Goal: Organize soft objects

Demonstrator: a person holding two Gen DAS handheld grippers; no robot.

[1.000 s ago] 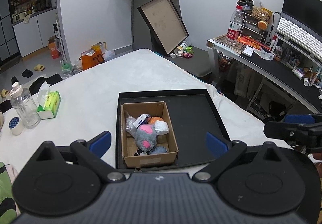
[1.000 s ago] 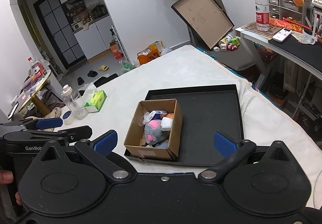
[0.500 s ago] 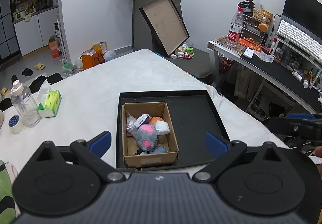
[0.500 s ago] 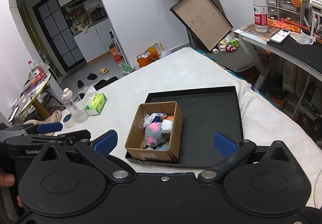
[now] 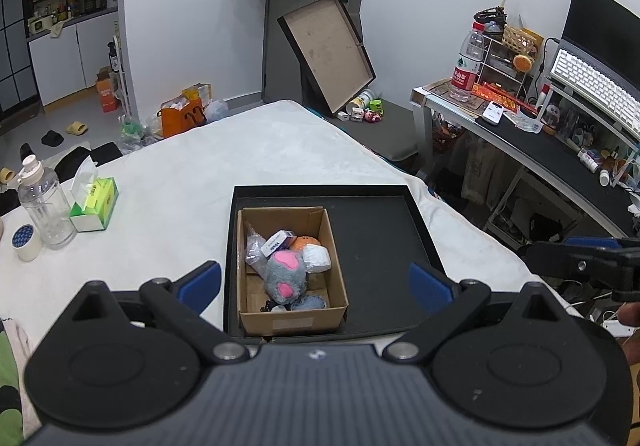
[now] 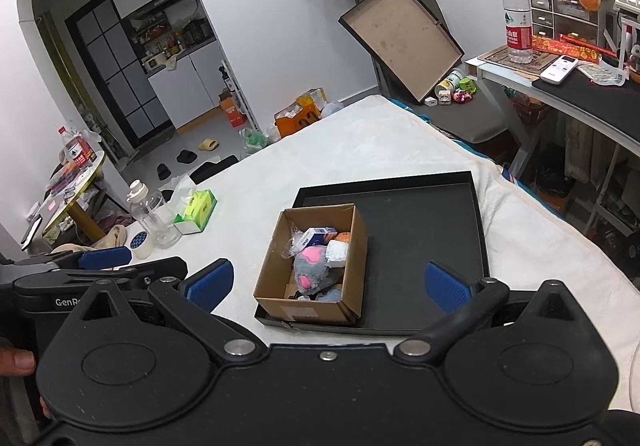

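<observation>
Where the cardboard box (image 5: pixel 294 312) walls rise, its lower contents stay hidden.

- Ahead of both grippers, a matt brown cardboard box (image 5: pixel 292 310) sits in a smooth matt black tray (image 5: pixel 380 246).
- In the box: a fuzzy grey-and-pink plush toy (image 5: pixel 285 276).
- Underneath: a soft, napped white blanket (image 5: pixel 192 165).

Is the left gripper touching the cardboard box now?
Apart. In the right wrist view, the left gripper sits well left of the cardboard box, with white bedding between.
</observation>
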